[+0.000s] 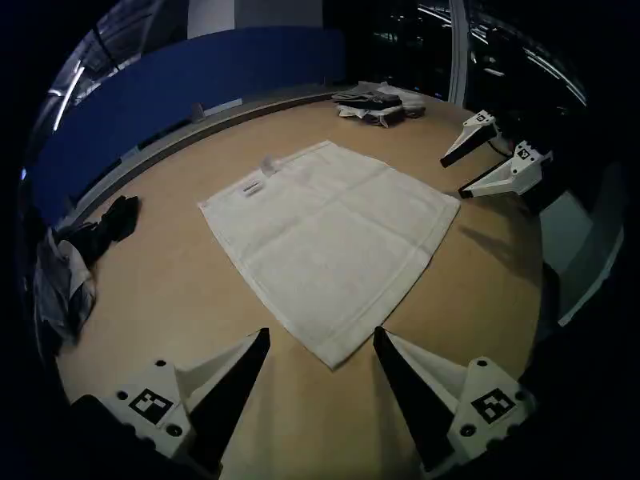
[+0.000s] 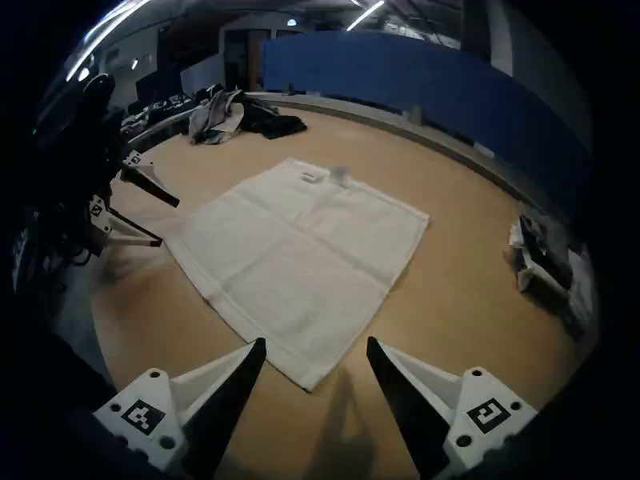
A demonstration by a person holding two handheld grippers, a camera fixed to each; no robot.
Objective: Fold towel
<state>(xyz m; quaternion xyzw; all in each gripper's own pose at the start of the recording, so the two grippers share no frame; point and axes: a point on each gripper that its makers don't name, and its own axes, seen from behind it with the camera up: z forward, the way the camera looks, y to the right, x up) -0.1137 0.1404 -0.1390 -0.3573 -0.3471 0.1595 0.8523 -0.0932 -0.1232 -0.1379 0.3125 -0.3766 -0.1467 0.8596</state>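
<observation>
Left gripper view, towel: the white towel [image 1: 328, 240] lies spread flat and unfolded in the middle of the table, one corner pointing at the camera and lying between this gripper's two fingers.
Right gripper view, towel: the same towel [image 2: 296, 248] lies flat, a neighbouring corner lying between that gripper's fingers.
Towel tag: a small sewn label [image 1: 250, 189] sits near the far edge [image 2: 306, 176].
Small pale object: it stands just beside the tag [image 1: 269, 165], at the towel's far edge [image 2: 339, 174]; too small to tell what it is.
Left gripper: fingers spread wide with nothing between them but the towel corner below [image 1: 320, 332]; whether they touch the cloth cannot be told. From the other side it shows with fingers apart, tips just beside the towel's left corner [image 2: 169, 222].
Right gripper: fingers spread wide, gripping nothing, over its corner [image 2: 314, 341]; from the left gripper view it shows at the right with its fingers apart, tips just beside the towel's right corner [image 1: 452, 179].
Table: a tan wooden top [image 1: 160, 304] bears the towel, with bare wood all round it [image 2: 464, 304].
Grey heap: crumpled cloth at the table's edge, well apart from the towel [image 1: 376, 104] [image 2: 548, 256].
Dark and pale heap: more crumpled cloth at another edge [image 1: 108, 228] [image 2: 240, 116].
Blue partition: it runs along behind the table [image 1: 200, 72] [image 2: 416, 72].
</observation>
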